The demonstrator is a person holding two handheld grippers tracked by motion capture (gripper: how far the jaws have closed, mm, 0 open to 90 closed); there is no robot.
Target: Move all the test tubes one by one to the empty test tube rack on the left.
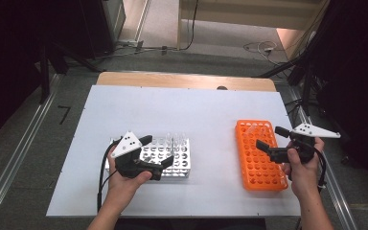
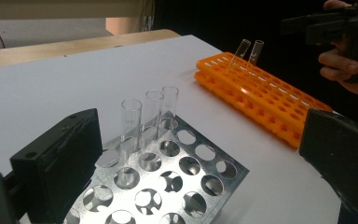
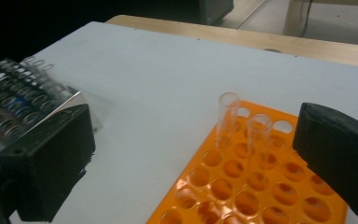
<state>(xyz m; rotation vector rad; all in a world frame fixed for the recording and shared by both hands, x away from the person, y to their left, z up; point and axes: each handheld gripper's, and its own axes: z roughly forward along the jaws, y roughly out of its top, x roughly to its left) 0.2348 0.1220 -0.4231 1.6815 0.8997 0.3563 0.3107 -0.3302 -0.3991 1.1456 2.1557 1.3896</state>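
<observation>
A silver metal rack (image 1: 179, 160) lies on the white sheet at the left, with three clear tubes (image 2: 151, 112) upright in its far row. My left gripper (image 1: 157, 151) hovers over this rack, open, with nothing between its jaws; its two black jaws stand wide apart in the left gripper view. At the right lies an orange rack (image 1: 261, 165) with two clear tubes (image 3: 242, 126) in its far end. My right gripper (image 1: 272, 138) is held over the orange rack's right side, open and empty, a little short of those two tubes.
The white sheet (image 1: 196, 110) covers most of a wooden table (image 1: 182, 80), whose far edge shows beyond it. Cables (image 1: 263, 47) lie on the floor behind. Metal rails (image 1: 9, 167) run along both sides of the table.
</observation>
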